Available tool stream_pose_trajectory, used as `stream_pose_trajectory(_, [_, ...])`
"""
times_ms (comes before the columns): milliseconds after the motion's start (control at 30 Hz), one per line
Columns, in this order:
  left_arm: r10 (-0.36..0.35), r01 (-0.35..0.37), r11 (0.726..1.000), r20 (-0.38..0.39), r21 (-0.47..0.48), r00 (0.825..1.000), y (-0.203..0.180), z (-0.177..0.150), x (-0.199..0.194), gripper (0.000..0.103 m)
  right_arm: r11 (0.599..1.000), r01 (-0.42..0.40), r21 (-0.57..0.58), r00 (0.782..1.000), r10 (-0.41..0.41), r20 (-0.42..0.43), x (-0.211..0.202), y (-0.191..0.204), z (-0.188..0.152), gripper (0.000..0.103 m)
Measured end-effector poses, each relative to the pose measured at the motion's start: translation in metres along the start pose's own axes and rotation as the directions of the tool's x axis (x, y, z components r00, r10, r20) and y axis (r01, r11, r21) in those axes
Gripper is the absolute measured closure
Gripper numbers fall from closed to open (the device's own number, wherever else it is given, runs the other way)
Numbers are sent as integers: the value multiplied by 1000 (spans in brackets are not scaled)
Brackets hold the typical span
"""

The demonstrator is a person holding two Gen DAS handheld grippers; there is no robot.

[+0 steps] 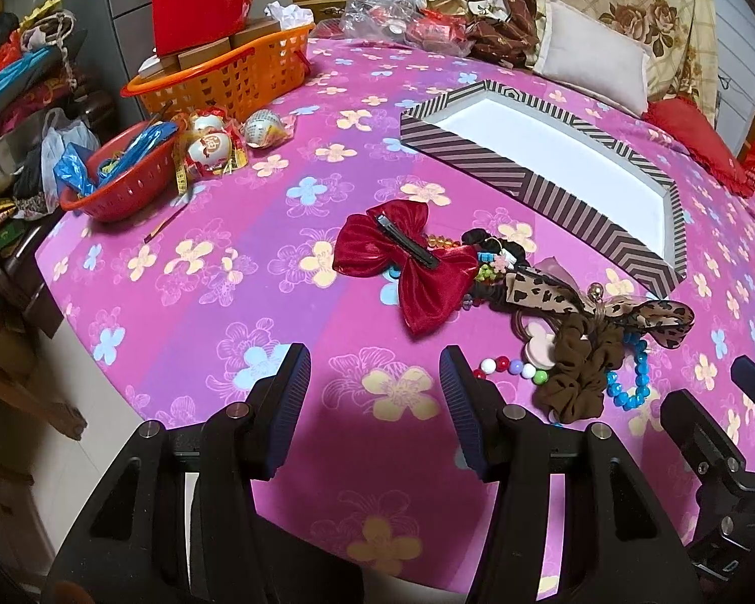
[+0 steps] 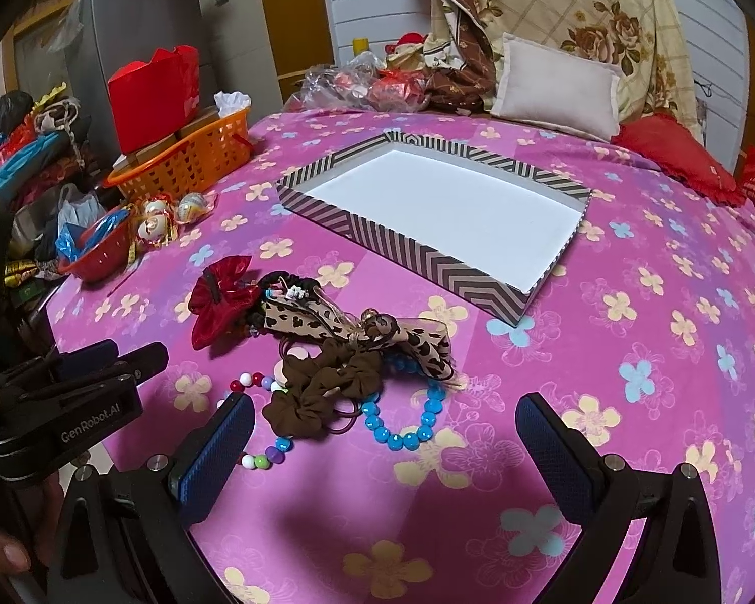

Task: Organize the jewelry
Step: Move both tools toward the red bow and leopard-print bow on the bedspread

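A pile of hair accessories and jewelry lies on the pink floral sheet: a red bow clip (image 1: 402,264) (image 2: 219,302), a leopard ribbon bow (image 1: 604,304) (image 2: 377,329), a brown scrunchie (image 1: 581,367) (image 2: 322,382), a blue bead bracelet (image 1: 629,382) (image 2: 402,430) and a multicolour bead bracelet (image 1: 513,367) (image 2: 259,453). A striped box (image 1: 553,191) (image 2: 428,256) with a white inside lies empty behind the pile. My left gripper (image 1: 375,402) is open and empty, short of the red bow. My right gripper (image 2: 385,445) is open and empty, just short of the blue bracelet.
An orange basket (image 1: 226,75) (image 2: 186,161) holds brown boxes and a red bag at the far left. A red bowl (image 1: 121,186) (image 2: 100,251) and wrapped eggs (image 1: 211,143) sit beside it. Pillows (image 1: 589,58) (image 2: 553,85) lie at the back. The bed edge drops off at left.
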State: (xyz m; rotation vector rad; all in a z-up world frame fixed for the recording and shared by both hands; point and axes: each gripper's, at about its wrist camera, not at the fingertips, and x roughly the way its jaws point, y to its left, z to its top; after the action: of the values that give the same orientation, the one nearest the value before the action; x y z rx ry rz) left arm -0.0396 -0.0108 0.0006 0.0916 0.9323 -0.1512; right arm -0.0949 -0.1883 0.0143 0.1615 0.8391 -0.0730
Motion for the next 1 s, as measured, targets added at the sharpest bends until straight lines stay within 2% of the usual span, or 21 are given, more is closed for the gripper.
stream_pose_trajectory(1000, [11,-11,1000,-35,6,999,-6,-2,17,50,1000,-3,27,999,4,-39,16,-11,-3,0])
